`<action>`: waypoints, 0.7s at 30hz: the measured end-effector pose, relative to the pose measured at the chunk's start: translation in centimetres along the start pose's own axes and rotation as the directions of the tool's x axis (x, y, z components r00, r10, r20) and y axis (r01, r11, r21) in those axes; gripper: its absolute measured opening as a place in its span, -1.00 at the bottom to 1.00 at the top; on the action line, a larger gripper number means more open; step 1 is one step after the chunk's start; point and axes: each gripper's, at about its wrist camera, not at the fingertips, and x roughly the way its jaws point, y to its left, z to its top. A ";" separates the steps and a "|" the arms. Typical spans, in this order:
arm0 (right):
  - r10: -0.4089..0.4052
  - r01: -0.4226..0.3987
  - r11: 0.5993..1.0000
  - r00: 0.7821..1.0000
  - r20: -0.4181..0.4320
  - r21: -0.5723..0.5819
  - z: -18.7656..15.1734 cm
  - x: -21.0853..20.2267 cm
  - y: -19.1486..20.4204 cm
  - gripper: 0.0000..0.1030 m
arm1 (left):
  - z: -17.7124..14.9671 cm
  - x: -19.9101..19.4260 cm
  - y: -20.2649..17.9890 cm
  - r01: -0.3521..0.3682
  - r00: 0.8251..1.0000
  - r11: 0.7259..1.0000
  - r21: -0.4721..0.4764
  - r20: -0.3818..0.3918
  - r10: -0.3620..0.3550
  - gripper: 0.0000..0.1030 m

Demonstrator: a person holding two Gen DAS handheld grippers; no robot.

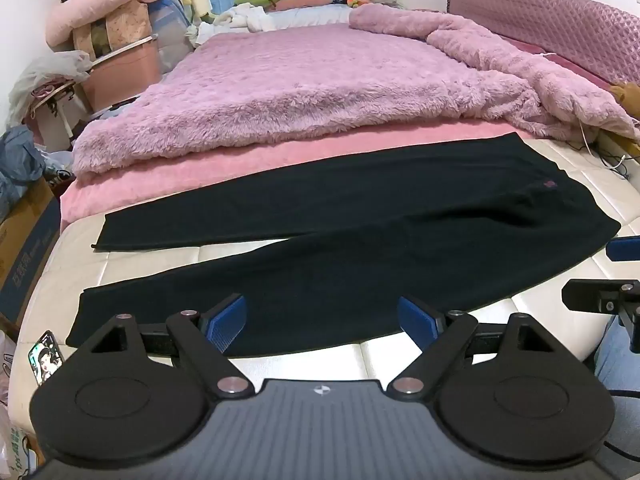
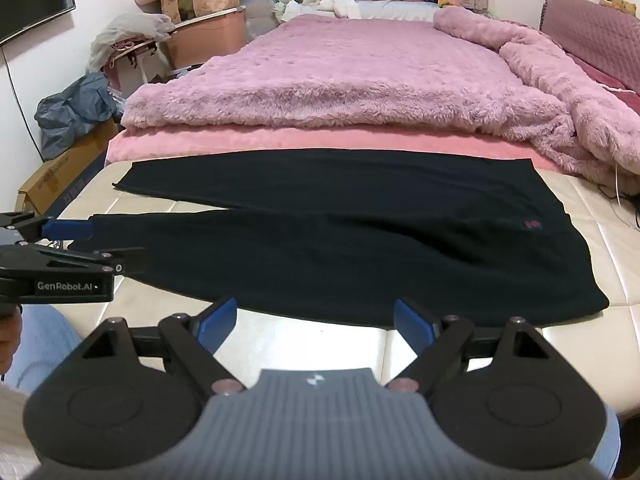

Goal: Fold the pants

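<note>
Black pants (image 1: 360,232) lie flat and spread across the cream mattress (image 1: 168,264), waist to the right, both legs running left in a narrow V. They also show in the right wrist view (image 2: 360,240), with a small red logo (image 2: 531,224) near the waist. My left gripper (image 1: 322,326) is open and empty, just above the near leg's front edge. My right gripper (image 2: 316,324) is open and empty, near the pants' front edge by the waist. The right gripper shows at the right edge of the left wrist view (image 1: 616,276); the left gripper shows at the left of the right wrist view (image 2: 68,248).
A fluffy pink blanket (image 1: 320,92) is piled behind the pants, over a pink sheet (image 1: 180,176). A phone (image 1: 46,356) lies on the mattress's left front corner. Cardboard boxes (image 1: 28,240), bags and storage bins (image 1: 116,68) stand left of the bed. A quilted headboard (image 1: 560,20) is at right.
</note>
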 end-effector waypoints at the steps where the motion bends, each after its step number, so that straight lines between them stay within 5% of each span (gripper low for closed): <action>1: 0.001 -0.001 1.000 1.000 -0.004 0.002 0.0 0.0 0.0 0.60 | 0.0 0.0 0.0 -0.003 1.000 1.000 0.003 0.001 0.003 0.94; 21: 0.000 0.000 1.000 1.000 -0.007 -0.003 0.1 0.3 0.6 0.60 | 0.0 0.0 0.0 -0.004 1.000 1.000 0.005 -0.001 0.004 0.94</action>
